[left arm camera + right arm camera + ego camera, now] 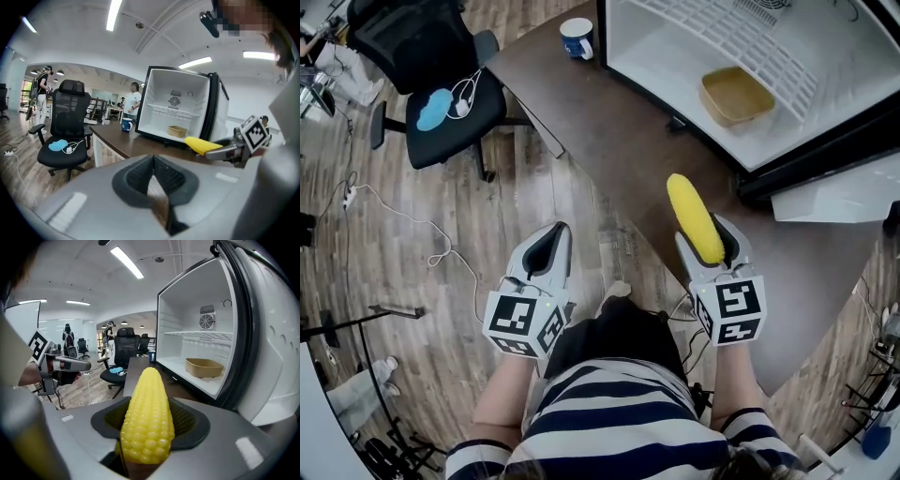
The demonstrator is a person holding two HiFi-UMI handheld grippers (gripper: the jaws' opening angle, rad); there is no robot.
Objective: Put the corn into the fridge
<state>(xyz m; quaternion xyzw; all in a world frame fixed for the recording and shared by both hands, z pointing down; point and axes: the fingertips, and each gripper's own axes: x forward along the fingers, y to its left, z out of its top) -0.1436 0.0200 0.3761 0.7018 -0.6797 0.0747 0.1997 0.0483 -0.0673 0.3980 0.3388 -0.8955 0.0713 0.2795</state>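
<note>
1. Right claw: closed on the corn. In the right gripper view the claw grips the lower part of the cob between both pads. The rounded tip projects beyond the jaws, toward the far side.

2. Corn position: held in the air above the near edge of the tabletop, just short of the fridge, not inside it.

3. Left claw: jaws drawn together, nothing between them. The left gripper view shows the pads meeting at their tips with no object in the claw. It is held over the wooden floor, left of the tabletop and well apart from the right claw.

4. Fridge: stands open on the far right of the tabletop. A tan tray lies on its bottom surface, below the wire shelf.

5. Other items: a mug stands on the tabletop just left of the fridge. An office chair stands at far left.
</note>
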